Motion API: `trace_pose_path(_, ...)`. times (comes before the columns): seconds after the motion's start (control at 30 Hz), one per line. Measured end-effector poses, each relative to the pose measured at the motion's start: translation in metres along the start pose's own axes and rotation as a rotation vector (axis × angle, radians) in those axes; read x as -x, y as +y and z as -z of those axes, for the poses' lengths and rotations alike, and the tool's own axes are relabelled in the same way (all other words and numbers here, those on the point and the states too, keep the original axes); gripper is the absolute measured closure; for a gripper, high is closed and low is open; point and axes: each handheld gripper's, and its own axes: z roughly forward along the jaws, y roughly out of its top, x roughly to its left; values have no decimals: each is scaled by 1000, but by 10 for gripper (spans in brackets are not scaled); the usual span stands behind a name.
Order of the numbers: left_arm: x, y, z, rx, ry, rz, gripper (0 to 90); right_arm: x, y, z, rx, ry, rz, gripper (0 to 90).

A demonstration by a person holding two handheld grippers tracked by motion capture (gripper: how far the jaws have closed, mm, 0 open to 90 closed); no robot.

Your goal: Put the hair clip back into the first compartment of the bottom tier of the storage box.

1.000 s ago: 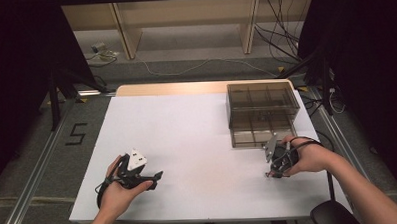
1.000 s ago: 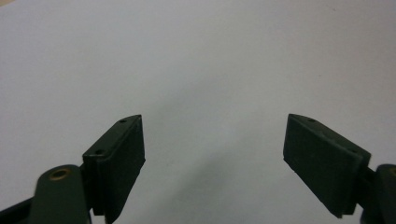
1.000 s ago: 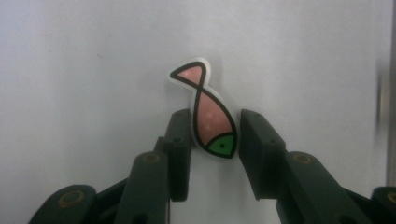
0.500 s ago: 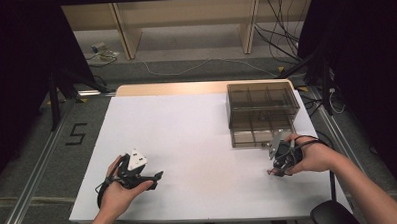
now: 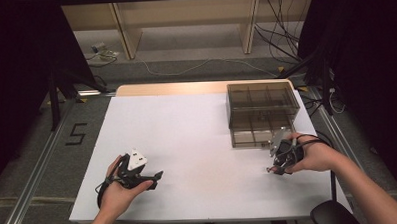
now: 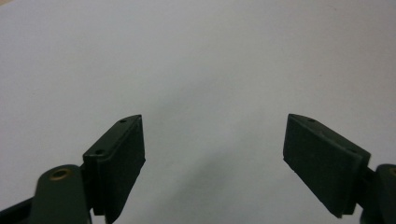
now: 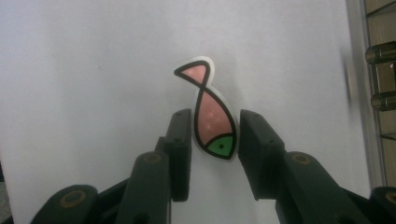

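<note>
Closing in on the fish sticker point(image 7: 212, 116): right gripper point(image 7: 214, 140) jaws narrow, flanking it, contact unclear. Sticker lies on the white bench point(image 5: 202, 137) beside the drawer box point(image 5: 261, 112). Left gripper point(image 6: 212, 154) idle, jaws wide, empty. Likely early: nothing lifted or placed yet.

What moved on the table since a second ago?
The right hand-held gripper slid back from the brown box toward the near edge, tilting lower; in its own view its jaws flank a fish sticker. The left hand-held gripper and the box stayed put.
</note>
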Motion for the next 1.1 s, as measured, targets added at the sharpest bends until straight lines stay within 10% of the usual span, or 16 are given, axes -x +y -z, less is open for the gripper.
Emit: trace_pose_path(1.1,0,0,0,0,1,2,208,3,0,8,97,-43,-87,663)
